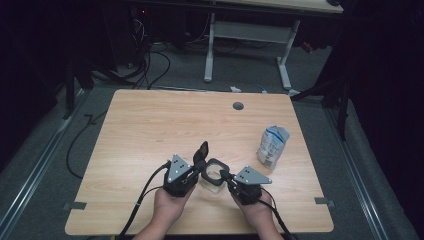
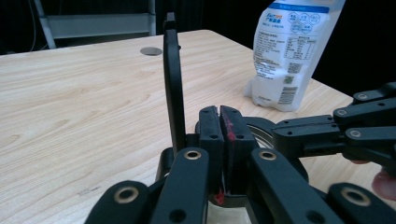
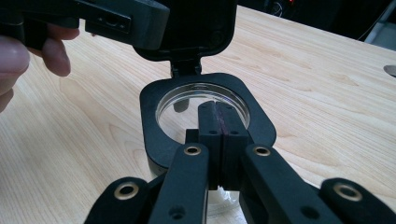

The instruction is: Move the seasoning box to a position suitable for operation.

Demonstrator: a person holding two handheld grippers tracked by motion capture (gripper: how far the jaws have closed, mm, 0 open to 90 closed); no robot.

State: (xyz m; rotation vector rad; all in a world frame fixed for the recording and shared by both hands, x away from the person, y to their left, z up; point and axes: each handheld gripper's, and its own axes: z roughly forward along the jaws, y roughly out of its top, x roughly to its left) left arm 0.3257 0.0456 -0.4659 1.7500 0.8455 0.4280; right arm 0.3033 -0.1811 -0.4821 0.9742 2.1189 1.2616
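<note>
Black left jaws: the left gripper (image 2: pixel 219 126) is pinching shut on the near rim of the clear container (image 1: pixel 212 176), low centre of the left gripper view, pads pressed together with a red smear between them.
Black right jaws: the right gripper (image 3: pixel 218 122) is clamping shut on the black lid frame (image 3: pixel 156 135) at its near edge, centre of the right gripper view.
Container: it is sitting on the worktop (image 1: pixel 150 130) at lower centre of the high view, between the two grippers, its round opening showing through the frame.
Flip lid: the hinged lid (image 2: pixel 173 88) is standing upright, rising left of centre in the left gripper view and at the top of the right gripper view.
Hands: the left hand (image 1: pixel 167 205) and the right hand (image 1: pixel 257 210) are coming in from the bottom edge of the high view, each gripping its tool.
Pouch: a white and blue pouch (image 1: pixel 272 145) is standing upright to the right of the container, well apart from it, near the worktop's right edge.
Hole: a grey round grommet (image 1: pixel 238 106) is lying in the upper middle of the worktop.
</note>
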